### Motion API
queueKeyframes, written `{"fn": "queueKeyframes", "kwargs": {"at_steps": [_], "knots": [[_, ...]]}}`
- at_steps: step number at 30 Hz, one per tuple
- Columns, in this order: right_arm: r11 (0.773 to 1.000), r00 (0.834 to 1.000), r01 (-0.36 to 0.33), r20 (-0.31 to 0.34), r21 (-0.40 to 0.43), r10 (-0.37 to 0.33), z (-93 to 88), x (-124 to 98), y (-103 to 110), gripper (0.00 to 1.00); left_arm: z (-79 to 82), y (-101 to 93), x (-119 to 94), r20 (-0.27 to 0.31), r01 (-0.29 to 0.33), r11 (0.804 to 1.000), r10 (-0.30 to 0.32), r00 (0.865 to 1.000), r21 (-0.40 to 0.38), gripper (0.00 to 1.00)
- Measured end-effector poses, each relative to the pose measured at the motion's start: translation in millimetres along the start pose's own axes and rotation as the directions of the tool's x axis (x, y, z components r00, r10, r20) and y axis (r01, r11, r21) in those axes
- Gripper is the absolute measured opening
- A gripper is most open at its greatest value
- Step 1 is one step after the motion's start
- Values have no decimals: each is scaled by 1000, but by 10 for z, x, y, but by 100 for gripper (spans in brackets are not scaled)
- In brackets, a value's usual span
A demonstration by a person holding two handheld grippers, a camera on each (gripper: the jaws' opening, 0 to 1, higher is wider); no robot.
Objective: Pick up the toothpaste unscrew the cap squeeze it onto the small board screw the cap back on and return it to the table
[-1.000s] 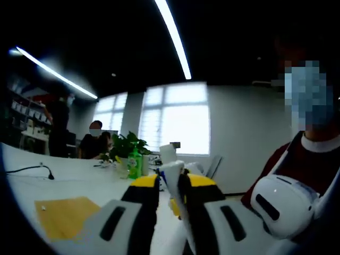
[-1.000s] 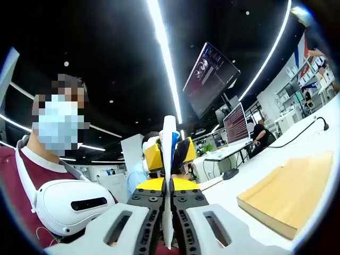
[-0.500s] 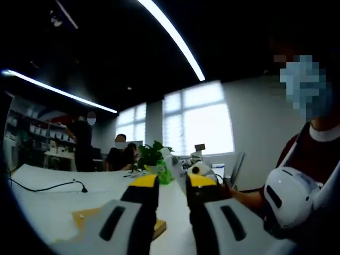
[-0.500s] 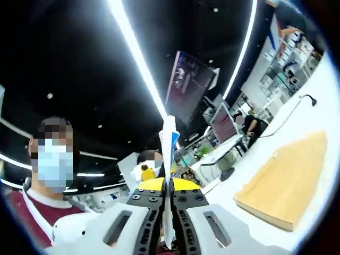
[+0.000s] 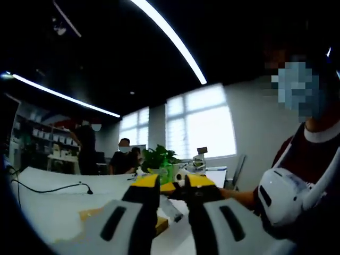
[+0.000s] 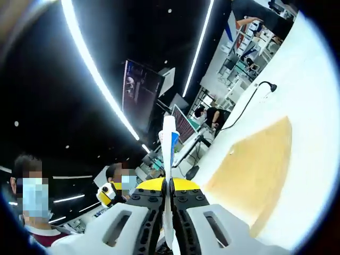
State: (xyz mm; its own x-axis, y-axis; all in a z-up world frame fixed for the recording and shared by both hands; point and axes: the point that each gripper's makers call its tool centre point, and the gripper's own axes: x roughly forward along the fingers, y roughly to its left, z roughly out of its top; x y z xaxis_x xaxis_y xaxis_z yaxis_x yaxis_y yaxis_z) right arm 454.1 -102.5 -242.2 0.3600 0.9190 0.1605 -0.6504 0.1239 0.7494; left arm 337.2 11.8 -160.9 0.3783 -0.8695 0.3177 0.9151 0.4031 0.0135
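**Toothpaste lifted and clamped; no paste visible on the board yet**

Landmark: the small board [image 6: 255,170], a pale wooden slab lying flat on the white table [image 6: 313,95].

Left gripper view. The left gripper [image 5: 171,190] points past the near edge of the board [image 5: 119,219], which lies low and to the left behind its own left jaw. The yellow-tipped jaws stand a little apart. Something yellow and dark sits in the gap, but whether they pinch it I cannot tell. A pale tube-like shape [image 5: 171,208] slants down just beside the board's corner; too blurred to name. A potted plant [image 5: 159,157] and a green bottle [image 5: 167,172] stand well beyond the board.

Right gripper view. The right gripper [image 6: 169,183] is clenched on the toothpaste [image 6: 169,146], whose flat white and blue tube stands up edge-on between the jaws, in the air left of the board. The board's top looks bare apart from one small pale speck [image 6: 230,152]. A black cable [image 6: 249,101] runs over the table beyond the board.

Progress, as judged:
- Pick-up: done; tube is off the table.
- Cap: its end is not in sight, so on or off is unknown.
- Squeeze: apparently not done.
- Recapping and return to table: remaining.
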Motion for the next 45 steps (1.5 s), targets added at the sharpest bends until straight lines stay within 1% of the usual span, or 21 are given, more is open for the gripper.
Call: {"fn": "queueKeyframes", "kwargs": {"at_steps": [2, 4, 6, 9, 11, 14, 17, 20, 24, 33, 41, 45], "knots": [[1000, 1000, 19, -5, 17, -19, 6, 10, -62, 1, 8, 50, -47, 2, -28, 1000, 28, 1000, 3, 19], [999, 999, 34, -12, 15, -34, 1, 22, -100, 1, -3, 94, -87, -5, -51, 999, 51, 999, 12, 19], [999, 999, 48, -19, 16, -47, -8, 31, -143, 1, -5, 116, -119, -4, -57, 998, 57, 998, 11, 19], [997, 998, 68, -10, 43, -67, 43, 22, -241, 1, 1, 121, -159, 0, -62, 998, 62, 998, 5, 19], [995, 996, 91, -6, 43, -90, 76, 20, -312, 1, 2, 124, -185, -6, -71, 997, 71, 997, 13, 19], [989, 990, 144, -13, 27, -144, 87, 31, -461, 1, 5, 116, -220, -11, -83, 996, 83, 996, 27, 20], [985, 985, 169, -22, 21, -168, 70, 45, -549, 1, 12, 116, -248, -10, -91, 995, 92, 996, 34, 20], [976, 976, 216, -30, -28, -217, 71, 44, -681, 1, 1, 135, -294, -11, -101, 994, 102, 995, 30, 21], [976, 975, 219, -31, -14, -219, 75, 44, -754, 1, -2, 172, -330, -8, -118, 993, 118, 993, 20, 21], [957, 957, 284, -41, -52, -286, 74, 41, -977, 2, -39, 179, -344, -12, -123, 992, 123, 992, 19, 20], [934, 938, 336, -43, -121, -343, 67, 28, -1099, 3, -58, 228, -393, -1, -138, 990, 138, 990, -3, 20], [914, 925, 370, -29, -165, -380, 56, 13, -1177, 4, -87, 237, -404, 0, -139, 990, 139, 990, -15, 20]]}}
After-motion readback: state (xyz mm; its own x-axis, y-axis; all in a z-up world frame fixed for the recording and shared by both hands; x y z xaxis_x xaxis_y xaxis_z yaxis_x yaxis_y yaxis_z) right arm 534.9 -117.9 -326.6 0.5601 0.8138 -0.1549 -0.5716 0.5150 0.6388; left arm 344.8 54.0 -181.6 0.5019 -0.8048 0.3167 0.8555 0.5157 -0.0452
